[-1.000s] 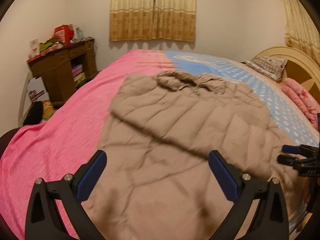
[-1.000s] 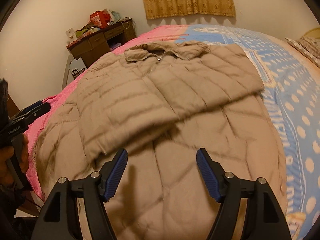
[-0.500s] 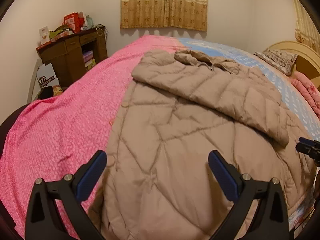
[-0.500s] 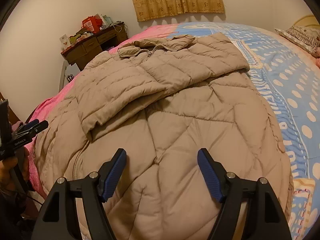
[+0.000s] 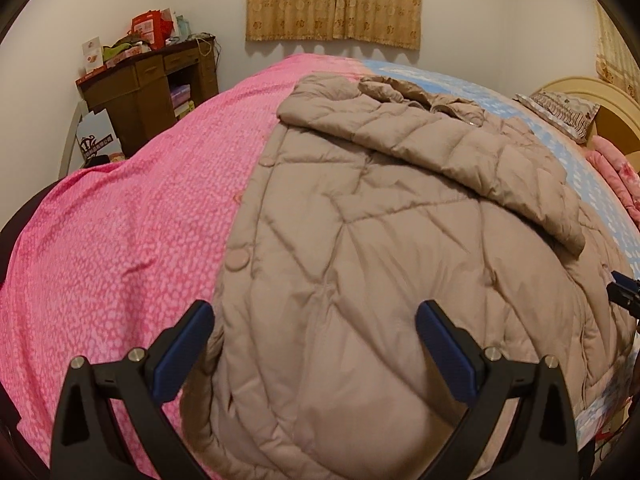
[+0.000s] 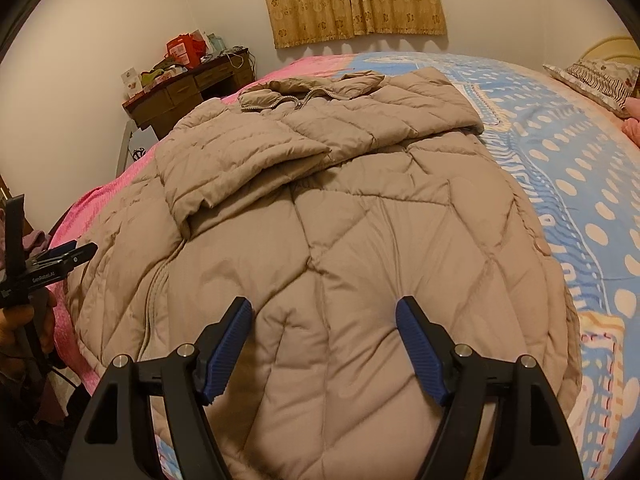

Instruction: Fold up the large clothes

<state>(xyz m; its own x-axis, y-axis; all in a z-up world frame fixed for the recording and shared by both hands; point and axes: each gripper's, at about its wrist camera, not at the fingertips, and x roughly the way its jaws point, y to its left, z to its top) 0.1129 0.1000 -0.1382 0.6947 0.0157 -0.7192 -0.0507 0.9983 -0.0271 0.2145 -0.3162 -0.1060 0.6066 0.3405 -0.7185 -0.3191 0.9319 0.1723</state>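
Left wrist view: a beige quilted coat [image 5: 360, 240] lies spread flat across the bed [image 5: 120, 240], its hem toward the bed's near edge and its collar toward the far edge below the curtain [image 5: 334, 0]. One sleeve [image 5: 440, 148] is folded slantwise over the chest. The coat's left edge rests on the pink blanket [image 5: 100, 272]; its right side covers the blue dotted sheet [image 5: 592, 184]. The left tool [image 5: 314, 332] hangs over the coat's lower left part, jaws wide, nothing between them; whether the fingers brush the fabric I cannot quite tell. At the right rim, the tip of the right tool [image 5: 622, 292] shows just beside the coat's right edge.

From the right wrist view, the right tool [image 6: 324, 328] hovers over the lower middle of the coat [image 6: 340, 240], jaws wide and empty. The left tool [image 6: 60, 260] shows at the left, held in a hand [image 6: 24, 328] by the bed's near left corner. A cluttered wooden desk [image 6: 188, 92] stands against the far wall, and a pillow [image 6: 592, 76] lies at the bed's right end.
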